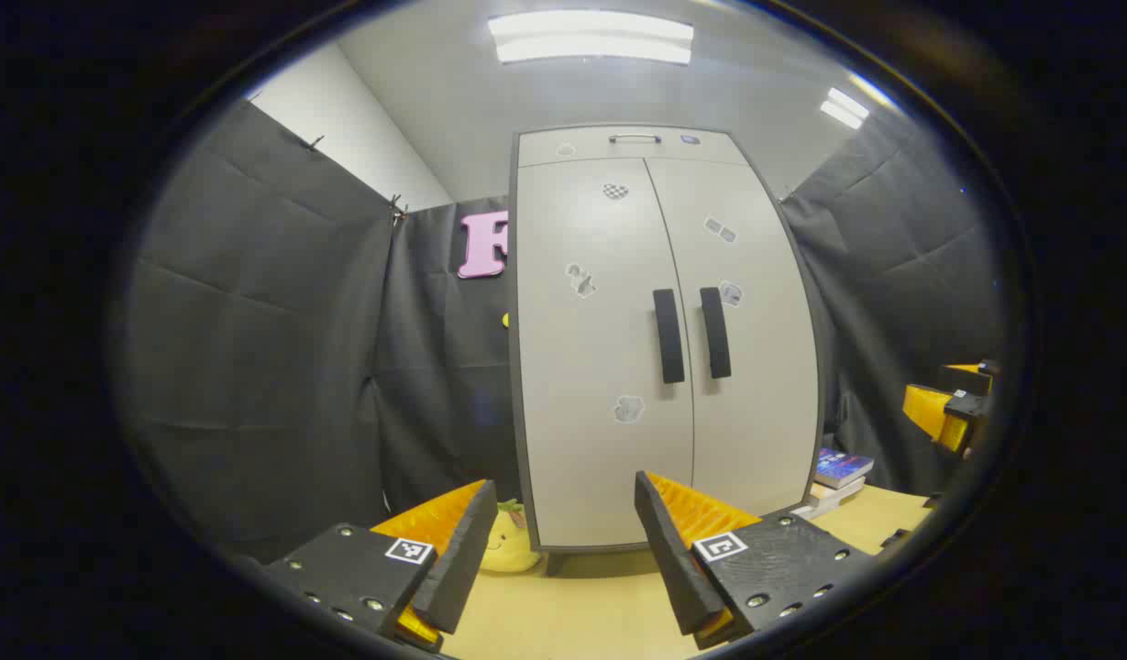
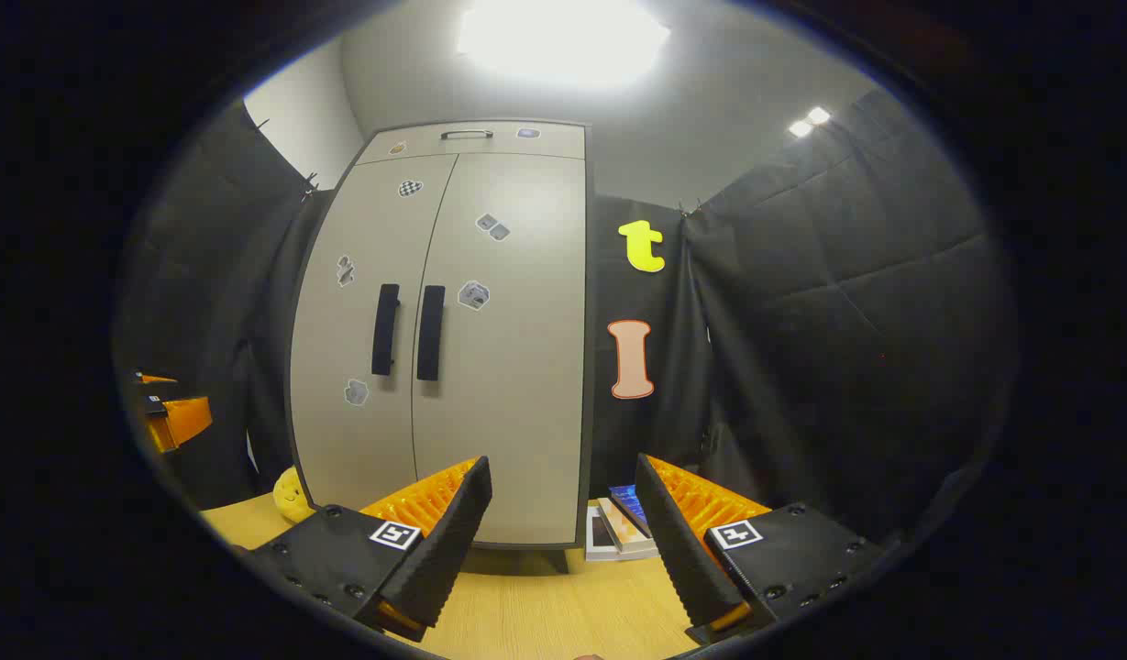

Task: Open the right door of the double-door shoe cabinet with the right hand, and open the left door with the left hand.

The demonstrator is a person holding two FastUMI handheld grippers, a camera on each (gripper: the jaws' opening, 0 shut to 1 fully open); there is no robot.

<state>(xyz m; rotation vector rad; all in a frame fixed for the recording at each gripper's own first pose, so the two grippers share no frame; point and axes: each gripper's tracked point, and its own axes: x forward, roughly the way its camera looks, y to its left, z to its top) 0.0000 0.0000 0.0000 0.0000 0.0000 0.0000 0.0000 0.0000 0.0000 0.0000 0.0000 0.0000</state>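
- Two doors, both closed, front the shoe cabinet (image 1: 664, 339), which stands upright on the far part of the tabletop (image 1: 600, 605) against the black cloth wall; small stickers dot its face.
- Left door (image 1: 600, 348) and right door (image 1: 756, 367) meet at a vertical centre seam; a shallow drawer panel with a metal pull (image 1: 634, 138) runs across the top.
- Left handle (image 1: 668, 335) and right handle (image 1: 715, 332) are dark vertical bars just beside the seam, one on each door, neither touched.
- Left tongs (image 1: 563, 522) are held open in the near foreground of the left gripper view, apart from the cabinet and gripping nothing.
- Right tongs (image 2: 563, 513) are likewise spread open in the right gripper view, well short of the doors.
- Stacked books (image 2: 623, 527) lie on the tabletop just right of the cabinet's base.
- Yellow plush toy (image 1: 508, 543) sits at the cabinet's lower left corner.
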